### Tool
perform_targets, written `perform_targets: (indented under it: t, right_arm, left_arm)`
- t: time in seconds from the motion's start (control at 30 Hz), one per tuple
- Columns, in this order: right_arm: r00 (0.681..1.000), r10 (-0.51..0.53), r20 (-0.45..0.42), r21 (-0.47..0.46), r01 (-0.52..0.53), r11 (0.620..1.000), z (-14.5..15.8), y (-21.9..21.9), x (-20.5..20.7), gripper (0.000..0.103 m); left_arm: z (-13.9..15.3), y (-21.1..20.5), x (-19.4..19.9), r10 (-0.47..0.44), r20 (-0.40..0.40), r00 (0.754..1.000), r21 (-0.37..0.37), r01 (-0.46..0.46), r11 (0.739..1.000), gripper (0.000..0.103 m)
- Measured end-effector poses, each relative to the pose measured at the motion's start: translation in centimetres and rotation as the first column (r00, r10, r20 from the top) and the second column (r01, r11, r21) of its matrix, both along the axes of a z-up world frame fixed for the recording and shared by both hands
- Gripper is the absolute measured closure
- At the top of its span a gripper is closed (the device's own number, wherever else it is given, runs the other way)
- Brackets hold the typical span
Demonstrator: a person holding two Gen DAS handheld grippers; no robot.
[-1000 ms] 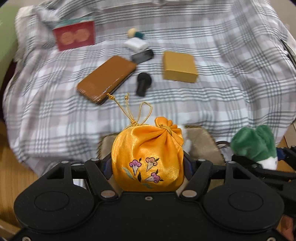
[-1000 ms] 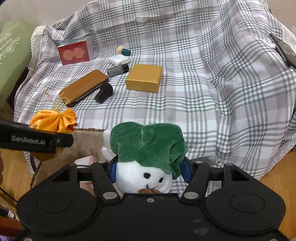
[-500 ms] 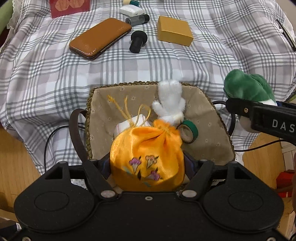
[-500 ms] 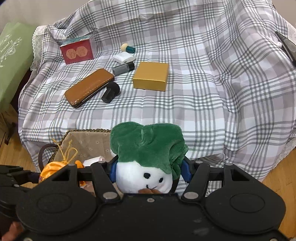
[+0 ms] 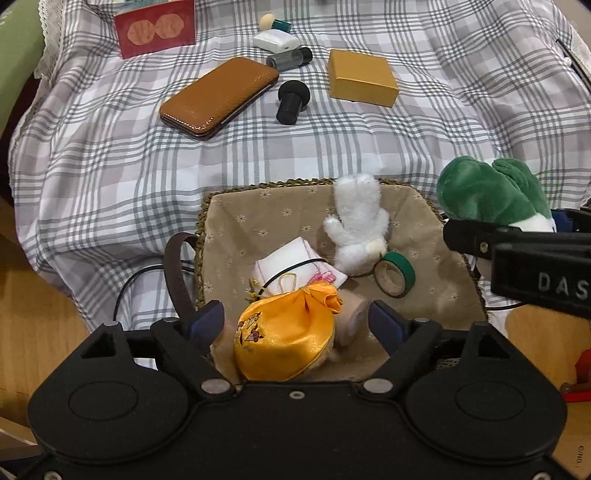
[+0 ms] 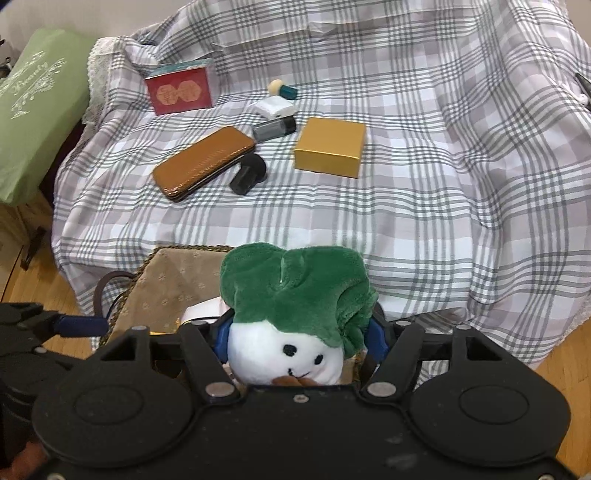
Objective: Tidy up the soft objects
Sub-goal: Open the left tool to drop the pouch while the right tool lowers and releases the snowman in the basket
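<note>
Now the left gripper (image 5: 295,319) stands spread over the lined basket (image 5: 458,280), its jaws having just been opening: half a second ago the blue pads pressed the sides of the orange satin pouch (image 5: 286,338), and at this moment both pads stand clear of it, a gap showing at either side. The pouch lies released at the basket's 6 o'clock edge, tipped over with its gathered neck toward 1 o'clock, beside a folded white cloth (image 5: 291,260). A white plush toy (image 5: 356,227) sits toward 12 o'clock in the basket and a green tape roll (image 5: 395,273) toward 3 o'clock.

The right gripper (image 6: 299,338) has also just been opening its jaws. The green-and-white radish plush (image 6: 295,310) sits between the blue pads; they seem still to brush its sides, but whether they press it I cannot tell from this view. It hangs at the basket's right rim rather than over the middle, seen at 3 o'clock in the left wrist view.

On the plaid cloth (image 5: 443,147) the hard things lie well apart from the basket: brown case (image 5: 219,98), gold box (image 5: 362,77), red box (image 5: 155,31).

My judgement: one soft item is delivered, and the plush is next and close to done.
</note>
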State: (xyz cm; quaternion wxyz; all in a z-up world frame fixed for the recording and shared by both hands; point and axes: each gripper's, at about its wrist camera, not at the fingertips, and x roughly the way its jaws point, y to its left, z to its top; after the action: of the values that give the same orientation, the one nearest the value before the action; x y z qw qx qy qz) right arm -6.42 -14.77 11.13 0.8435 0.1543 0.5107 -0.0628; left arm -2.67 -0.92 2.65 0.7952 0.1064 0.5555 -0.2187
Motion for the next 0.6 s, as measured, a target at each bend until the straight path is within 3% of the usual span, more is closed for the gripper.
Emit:
perform_targets:
  t: [0.23,0.6]
  right_arm:
    - [0.999,0.031,0.005,0.022,-0.032,0.999,-0.11,0.52,-0.04,0.023]
    - [1.000,0.007,-0.024,0.024,-0.006,1.000,-0.77,0.27,0.15,0.022]
  left_arm:
    - [-0.19,0.18,-0.06,0.007,0.003,1.000,0.020,-0.007,1.000,0.021]
    - [-0.37,0.07,-0.17,0.013,-0.004,1.000,0.024,-0.012,1.000,0.021]
